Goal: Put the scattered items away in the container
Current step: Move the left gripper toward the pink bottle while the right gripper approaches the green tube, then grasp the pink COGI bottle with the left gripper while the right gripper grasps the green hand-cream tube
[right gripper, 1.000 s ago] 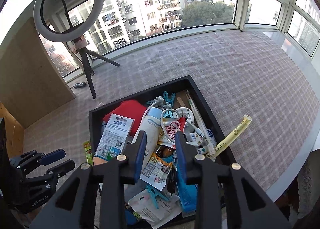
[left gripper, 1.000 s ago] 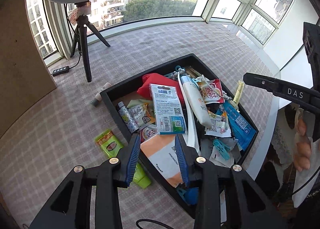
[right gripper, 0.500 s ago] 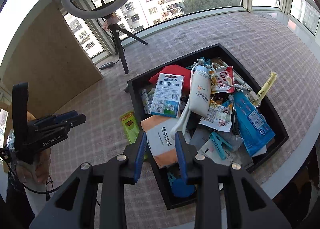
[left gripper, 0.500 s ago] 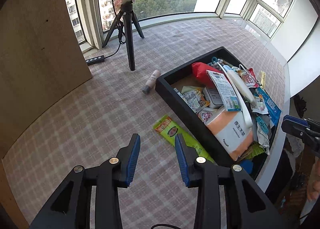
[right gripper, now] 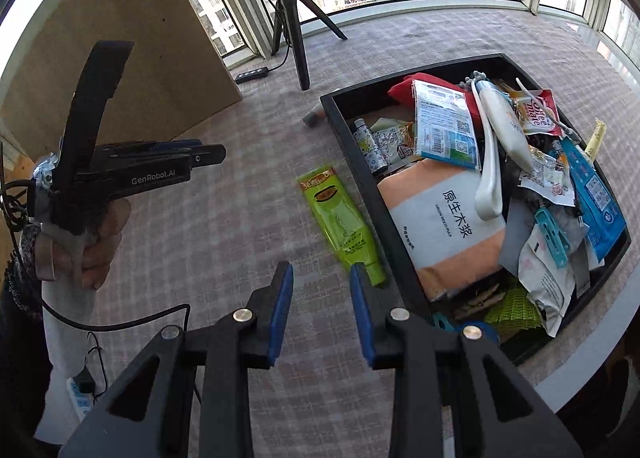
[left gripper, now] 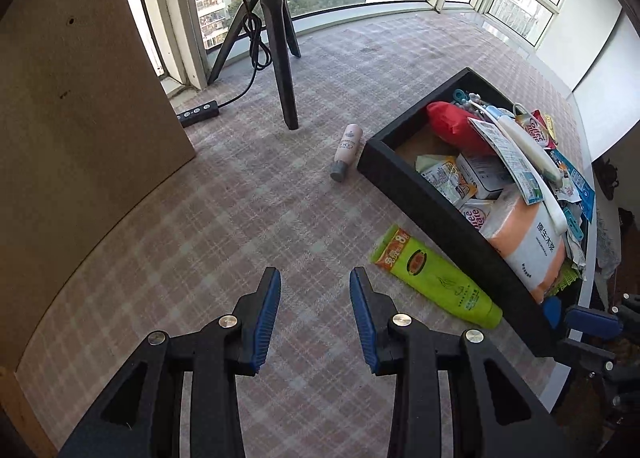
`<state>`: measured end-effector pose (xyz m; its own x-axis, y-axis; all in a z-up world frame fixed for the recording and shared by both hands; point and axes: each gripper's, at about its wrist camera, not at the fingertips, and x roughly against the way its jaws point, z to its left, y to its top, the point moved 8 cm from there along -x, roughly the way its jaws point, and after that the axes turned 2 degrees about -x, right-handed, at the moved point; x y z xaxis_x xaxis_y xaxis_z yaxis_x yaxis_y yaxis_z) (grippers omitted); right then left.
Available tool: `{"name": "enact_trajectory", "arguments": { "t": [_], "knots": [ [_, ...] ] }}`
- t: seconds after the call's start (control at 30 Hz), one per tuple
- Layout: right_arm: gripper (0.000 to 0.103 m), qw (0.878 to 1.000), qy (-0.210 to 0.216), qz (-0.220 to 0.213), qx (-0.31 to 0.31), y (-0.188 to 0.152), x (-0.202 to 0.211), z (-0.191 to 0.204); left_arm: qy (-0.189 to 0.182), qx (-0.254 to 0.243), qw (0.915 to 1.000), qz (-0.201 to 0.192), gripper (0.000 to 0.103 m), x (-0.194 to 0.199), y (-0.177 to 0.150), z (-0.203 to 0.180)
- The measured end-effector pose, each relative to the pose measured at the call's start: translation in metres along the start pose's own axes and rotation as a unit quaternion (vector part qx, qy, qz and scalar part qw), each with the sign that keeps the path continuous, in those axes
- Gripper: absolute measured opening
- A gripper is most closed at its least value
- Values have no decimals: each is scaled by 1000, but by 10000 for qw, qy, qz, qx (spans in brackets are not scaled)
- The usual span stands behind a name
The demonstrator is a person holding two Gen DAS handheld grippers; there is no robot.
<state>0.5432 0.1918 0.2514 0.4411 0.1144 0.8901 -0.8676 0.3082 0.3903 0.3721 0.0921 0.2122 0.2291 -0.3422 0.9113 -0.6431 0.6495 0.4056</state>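
Note:
A black tray (left gripper: 404, 186) (right gripper: 360, 162) piled with packets, tubes and clips stands on the checked cloth. Left of its wall lies a green tube (left gripper: 436, 278) (right gripper: 344, 226). A pink bottle (left gripper: 347, 150) lies near the tray's far left corner, and only its end (right gripper: 314, 117) shows in the right wrist view. My left gripper (left gripper: 315, 278) hangs open over bare cloth, left of the green tube. My right gripper (right gripper: 321, 272) is open too, with the tube's cap end just past its right fingertip. Neither gripper holds anything. A yellow stick packet (right gripper: 596, 138) rests by the tray's right rim.
A black tripod (left gripper: 280, 58) with a cable stands at the back, with a small black switch box (left gripper: 199, 113) beside it. A brown board (left gripper: 80, 118) leans at the left. The table's white edge (right gripper: 580, 370) runs close behind the tray. A hand (right gripper: 100, 242) holds the left gripper.
Both grippers have moved left and down, off the tray and over the cloth beside it. The green tube and pink bottle now show fully. Jaw gaps look the same.

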Motion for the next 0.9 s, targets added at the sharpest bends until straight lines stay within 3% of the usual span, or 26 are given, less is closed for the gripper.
{"name": "enact_trajectory", "arguments": {
  "t": [0.57, 0.6, 0.67, 0.9],
  "knots": [
    [30, 9972, -343, 467, 464, 9, -80, 10, -366, -684, 9970, 59, 35, -67, 34, -12],
    [31, 9966, -405, 490, 519, 9, -83, 11, -377, -714, 9967, 60, 35, -70, 37, -12],
    [43, 9957, -465, 498, 623, 10, -87, 13, -366, -752, 9965, 64, 35, -77, 43, -11],
    [45, 9916, -760, 421, 957, 22, -101, 16, -424, -1122, 9928, 63, 35, -98, 60, -20]
  ]
}}
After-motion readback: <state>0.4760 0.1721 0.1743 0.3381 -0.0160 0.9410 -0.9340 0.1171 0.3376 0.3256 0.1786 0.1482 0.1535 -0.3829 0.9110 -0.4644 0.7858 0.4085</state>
